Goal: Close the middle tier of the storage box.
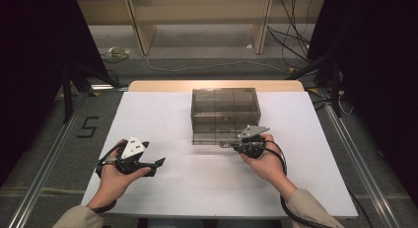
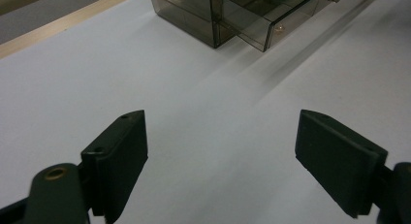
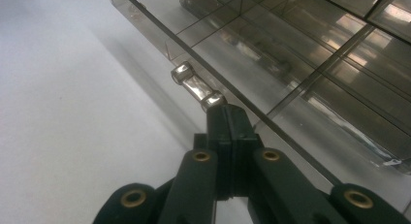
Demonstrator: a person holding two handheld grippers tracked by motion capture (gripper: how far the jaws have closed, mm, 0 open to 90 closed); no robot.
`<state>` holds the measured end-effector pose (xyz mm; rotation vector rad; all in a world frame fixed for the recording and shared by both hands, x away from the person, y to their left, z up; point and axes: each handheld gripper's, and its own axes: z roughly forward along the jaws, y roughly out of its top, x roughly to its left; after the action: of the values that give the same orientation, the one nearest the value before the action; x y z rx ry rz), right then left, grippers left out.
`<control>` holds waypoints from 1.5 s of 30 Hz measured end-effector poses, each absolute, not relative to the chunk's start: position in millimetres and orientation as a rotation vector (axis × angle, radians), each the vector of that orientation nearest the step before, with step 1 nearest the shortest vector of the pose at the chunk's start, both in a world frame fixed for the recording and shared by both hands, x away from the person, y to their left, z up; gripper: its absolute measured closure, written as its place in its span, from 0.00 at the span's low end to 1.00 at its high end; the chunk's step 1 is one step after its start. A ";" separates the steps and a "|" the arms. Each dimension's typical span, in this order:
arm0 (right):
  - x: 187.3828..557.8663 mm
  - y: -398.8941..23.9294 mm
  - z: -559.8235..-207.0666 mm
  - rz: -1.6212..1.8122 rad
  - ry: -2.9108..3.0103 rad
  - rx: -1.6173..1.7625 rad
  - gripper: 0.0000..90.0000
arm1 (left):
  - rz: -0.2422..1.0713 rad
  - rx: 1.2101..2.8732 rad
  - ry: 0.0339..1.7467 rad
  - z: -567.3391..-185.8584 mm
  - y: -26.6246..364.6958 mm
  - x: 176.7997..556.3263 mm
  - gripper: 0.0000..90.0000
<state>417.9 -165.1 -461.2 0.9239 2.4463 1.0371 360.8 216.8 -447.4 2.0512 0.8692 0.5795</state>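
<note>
A smoky see-through drawer box (image 1: 224, 107) stands at the middle of the white table (image 1: 162, 114). Its bottom drawer (image 1: 209, 137) sticks out a little toward me; in the left gripper view this drawer (image 2: 271, 25) juts from the box front. My right gripper (image 1: 225, 145) reaches the drawer front from the right. In the right gripper view its jaws (image 3: 228, 111) are pressed together, pinching the near end of the clear bar handle (image 3: 193, 82). My left gripper (image 1: 156, 166) rests at the front left, well short of the box. Nothing lies between its wide-apart jaws (image 2: 220, 136).
The table's wooden far edge (image 1: 217, 85) lies behind the box. Cables (image 1: 291, 45) and a wooden shelf frame (image 1: 197, 16) are on the floor beyond. Metal rails (image 1: 44, 173) run along both sides of the table.
</note>
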 end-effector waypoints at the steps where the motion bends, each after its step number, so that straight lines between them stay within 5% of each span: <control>1: 418.1 -165.0 -461.2 1.037 2.445 0.924 1.00 | 0.580 2.053 0.869 -447.5 216.8 360.9 0.21; 45: 425.5 -161.7 -460.4 1.042 2.399 0.931 1.00 | 0.572 2.049 0.878 -448.0 217.0 360.8 0.22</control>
<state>425.5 -161.7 -460.4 0.9309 2.3990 1.0416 360.8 217.0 -448.0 2.0494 0.8776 0.5721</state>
